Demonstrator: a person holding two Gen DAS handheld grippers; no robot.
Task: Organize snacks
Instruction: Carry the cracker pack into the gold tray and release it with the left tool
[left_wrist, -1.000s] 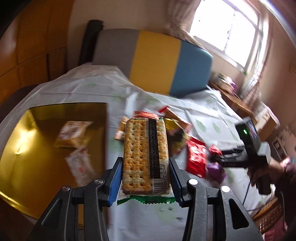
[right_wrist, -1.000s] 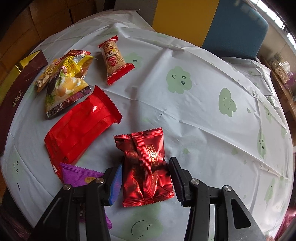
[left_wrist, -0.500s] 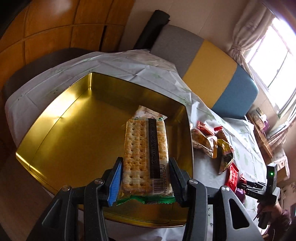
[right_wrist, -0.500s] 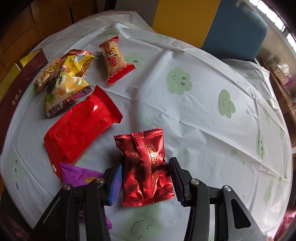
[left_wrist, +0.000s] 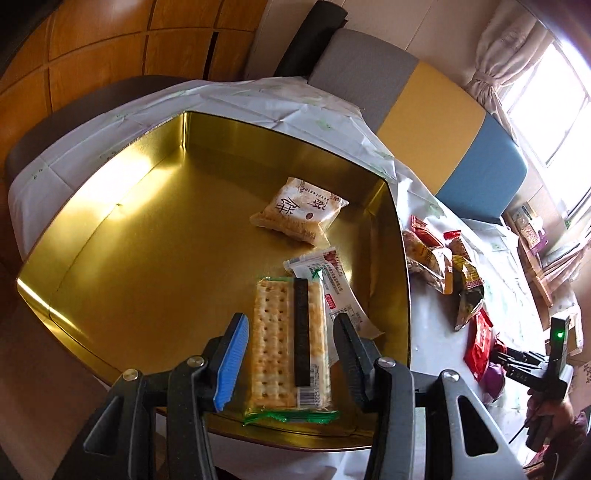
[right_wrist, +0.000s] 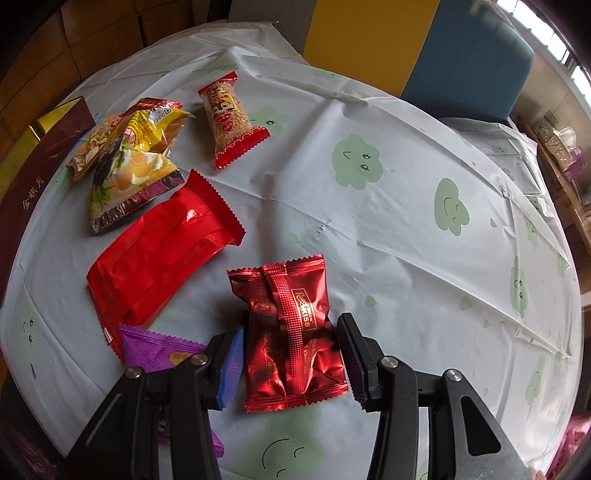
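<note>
A clear-wrapped cracker pack (left_wrist: 288, 339) lies lengthwise between the fingers of my left gripper (left_wrist: 291, 319), low over the gold tin (left_wrist: 147, 240). A thin gap shows on each side of the pack, so the pads are off it. In the tin lie a pale snack bag (left_wrist: 299, 212) and a white and red sachet (left_wrist: 332, 280). My right gripper (right_wrist: 293, 319) points down at the tablecloth, shut on a dark red foil pack (right_wrist: 291, 325) that rests on the cloth. The same gripper (left_wrist: 517, 360) shows at the far right of the left wrist view.
Loose on the cloud-print cloth lie a bright red pack (right_wrist: 159, 266), a purple packet (right_wrist: 155, 347), yellow bags (right_wrist: 125, 162) and a red-ended cereal bar (right_wrist: 229, 118). The tin's maroon side (right_wrist: 33, 173) is at the left. A grey, yellow and blue chair (left_wrist: 424, 107) stands behind the table.
My left gripper swung from over the loose snacks to above the tin and sank towards it. The cracker pack now sits lower, with gaps at the pads. The right gripper stayed still.
</note>
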